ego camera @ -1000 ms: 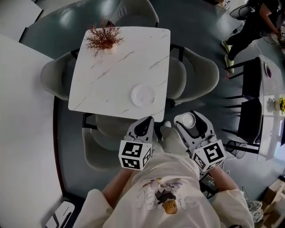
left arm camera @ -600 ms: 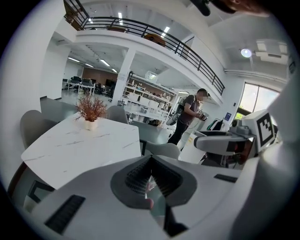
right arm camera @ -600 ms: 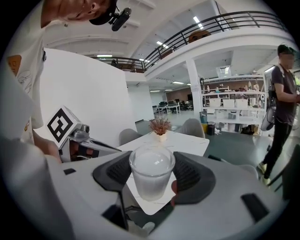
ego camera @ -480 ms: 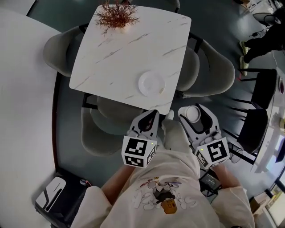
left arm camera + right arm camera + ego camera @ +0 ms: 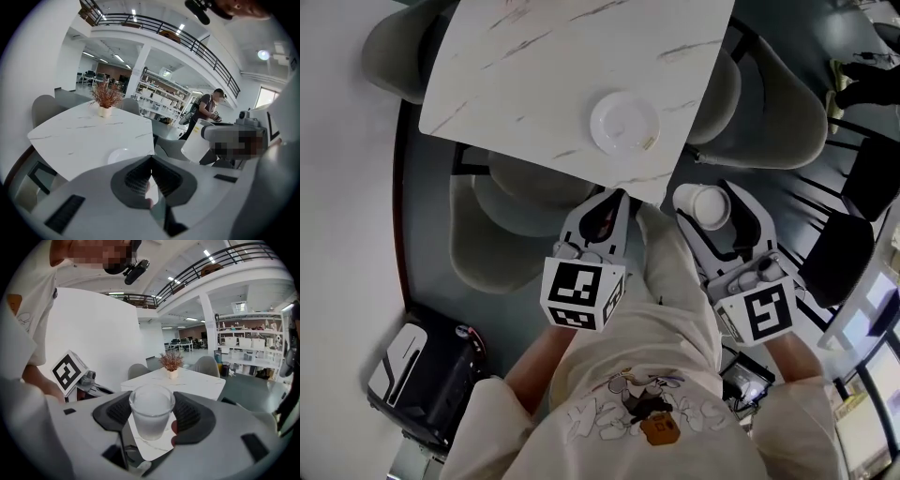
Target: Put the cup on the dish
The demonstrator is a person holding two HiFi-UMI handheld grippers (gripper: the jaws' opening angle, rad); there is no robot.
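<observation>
A: Short of the table (image 5: 525,84), right gripper (image 5: 705,195) clamps the cup (image 5: 151,411) mid-wall; left gripper (image 5: 150,164) closed, empty
B: Frosted, thin-walled, likely light and slippery. Carry it upright to the dish (image 5: 624,122)

The table (image 5: 534,75) top is white with grey veins, stone-like, smooth with a soft sheen. The dish (image 5: 624,122) is smooth and white, likely glazed ceramic. The cup (image 5: 703,206) looks frosted and translucent. The left gripper (image 5: 151,163) and right gripper (image 5: 151,405) have matt pale plastic shells and dark ribbed pads (image 5: 193,416).
</observation>
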